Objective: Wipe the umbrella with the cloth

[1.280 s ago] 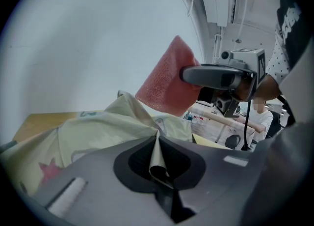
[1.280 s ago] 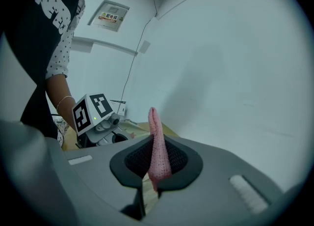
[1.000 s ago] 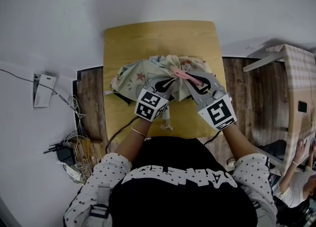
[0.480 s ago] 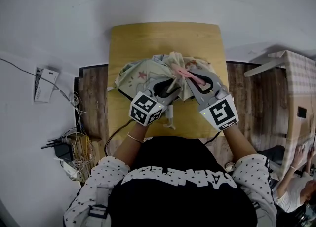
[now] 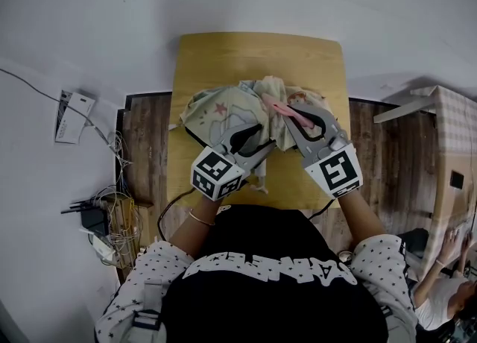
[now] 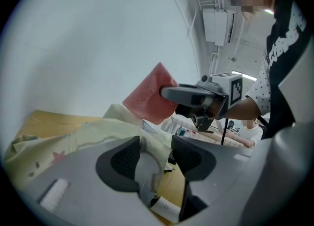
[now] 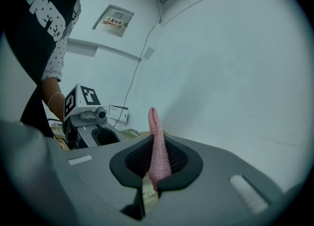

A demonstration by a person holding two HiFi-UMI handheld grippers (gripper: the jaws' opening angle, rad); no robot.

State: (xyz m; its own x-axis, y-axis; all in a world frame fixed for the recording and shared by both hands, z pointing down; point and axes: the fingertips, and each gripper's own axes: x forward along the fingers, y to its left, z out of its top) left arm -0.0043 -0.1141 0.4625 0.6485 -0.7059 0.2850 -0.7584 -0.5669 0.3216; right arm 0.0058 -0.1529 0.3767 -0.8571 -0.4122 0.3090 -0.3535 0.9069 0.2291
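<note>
A folded umbrella [image 5: 220, 107] of pale green and cream fabric with stars lies across the wooden table [image 5: 253, 54]. My left gripper [image 5: 257, 139] hovers over its near edge; its jaws have just been opening and now stand open. A loose fold of umbrella fabric [image 6: 98, 131] shows in the gap, not pinched. My right gripper [image 5: 287, 114] is shut on a pink cloth [image 5: 274, 107] above the umbrella's middle. In the right gripper view the cloth [image 7: 156, 144] stands up between the pads of the right gripper [image 7: 156, 163]. The left gripper view shows the cloth [image 6: 149, 97] too.
The umbrella's white handle end [image 5: 257, 180] lies near the table's front edge. A tangle of cables and a power adapter [image 5: 97, 222] lies on the floor at the left. A second table with a checked cover [image 5: 455, 148] and a seated person [image 5: 447, 289] are at the right.
My left gripper's jaws have opened and let go of the umbrella fabric. That gripper has lifted and drawn back towards the person. The right gripper has kept its grip on the pink cloth.
</note>
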